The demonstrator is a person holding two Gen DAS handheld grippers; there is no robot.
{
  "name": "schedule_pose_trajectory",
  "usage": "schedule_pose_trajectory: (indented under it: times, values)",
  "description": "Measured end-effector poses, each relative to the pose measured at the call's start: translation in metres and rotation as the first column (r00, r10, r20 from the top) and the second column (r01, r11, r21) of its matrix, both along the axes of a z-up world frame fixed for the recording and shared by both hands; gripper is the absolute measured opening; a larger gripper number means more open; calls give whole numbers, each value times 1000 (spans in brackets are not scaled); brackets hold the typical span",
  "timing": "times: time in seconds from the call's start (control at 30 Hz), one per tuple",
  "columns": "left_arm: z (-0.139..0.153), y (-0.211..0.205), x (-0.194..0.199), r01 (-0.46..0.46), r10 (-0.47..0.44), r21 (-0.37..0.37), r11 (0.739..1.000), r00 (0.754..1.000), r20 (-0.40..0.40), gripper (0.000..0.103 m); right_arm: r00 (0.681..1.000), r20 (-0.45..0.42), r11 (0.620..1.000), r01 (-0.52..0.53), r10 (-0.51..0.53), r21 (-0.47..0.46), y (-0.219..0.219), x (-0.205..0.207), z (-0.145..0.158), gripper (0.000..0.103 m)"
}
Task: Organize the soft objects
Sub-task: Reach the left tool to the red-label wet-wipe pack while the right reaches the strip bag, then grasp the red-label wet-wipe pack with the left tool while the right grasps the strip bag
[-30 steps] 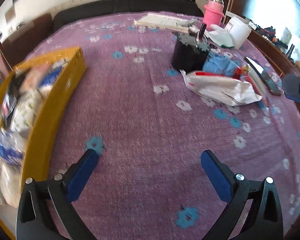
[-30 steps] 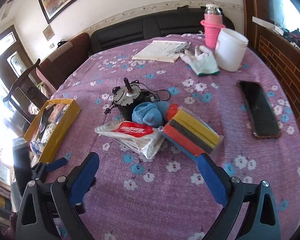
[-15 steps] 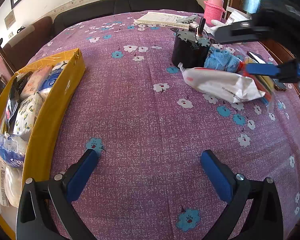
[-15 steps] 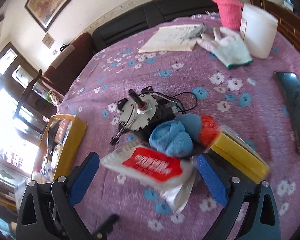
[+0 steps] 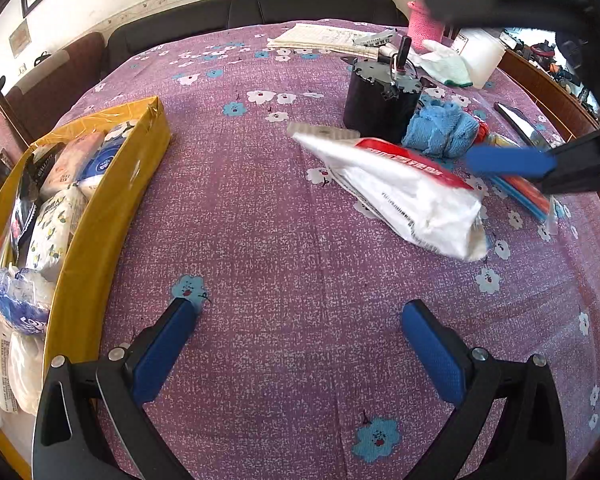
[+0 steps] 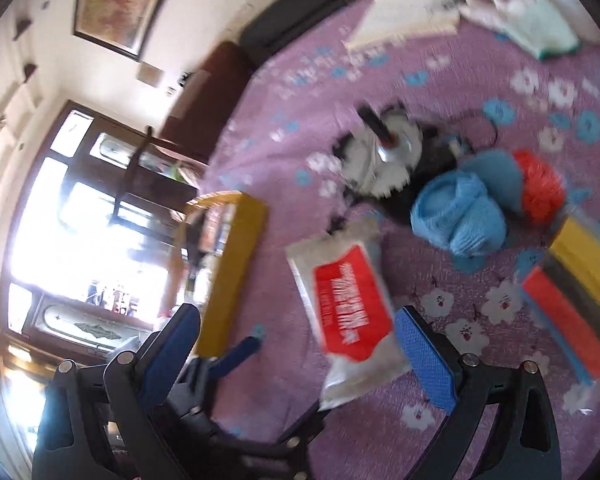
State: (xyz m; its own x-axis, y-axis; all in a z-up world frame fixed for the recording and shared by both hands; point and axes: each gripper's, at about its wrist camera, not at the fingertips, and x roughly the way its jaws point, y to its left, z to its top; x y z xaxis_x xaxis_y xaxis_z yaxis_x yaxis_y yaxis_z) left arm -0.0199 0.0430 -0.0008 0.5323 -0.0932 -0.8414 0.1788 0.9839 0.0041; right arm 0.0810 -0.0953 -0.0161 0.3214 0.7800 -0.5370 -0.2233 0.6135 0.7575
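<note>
both fingers wide apart; r gripper [image 6: 296, 344] straddles tissue pack [image 6: 348, 304].

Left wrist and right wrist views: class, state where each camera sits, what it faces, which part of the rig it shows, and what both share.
Left wrist: low over the purple tablecloth, faces across the table; shows open left gripper and, upper right, the right gripper's blue finger.
Right wrist: above, tilted and blurred, facing the tissue pack; shows open right gripper.
Shared: tissue pack, yellow box, blue cloth, motor.

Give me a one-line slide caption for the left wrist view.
Open left gripper hovers over the floral tablecloth while the right gripper reaches the white-and-red soft pack; yellow box at left already holds packs.
</note>
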Motion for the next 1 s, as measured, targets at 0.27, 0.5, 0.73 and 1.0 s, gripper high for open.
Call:
schedule_pose_trajectory:
  times: [0.27, 0.5, 0.73, 1.0]
  values:
    - [0, 1, 0, 0, 0, 0, 1000, 1000, 0, 103, 968, 104, 964, 240, -228, -116, -71, -8, 24, 100]
    - [0, 0, 0, -1, 1, 0, 1000, 1000, 0, 103, 929, 171, 888, 364, -327, -281, -103, -9, 19, 100]
    - [0, 0, 0, 0, 0, -1, 1000, 1000, 0, 103, 944, 193, 861, 323, -267, -393, -73, 1, 11, 100]
    - [0, 0, 0, -1, 1, 0, 1000, 1000, 0, 103, 963, 221, 790, 252, -151, -558, -64, -15, -15, 100]
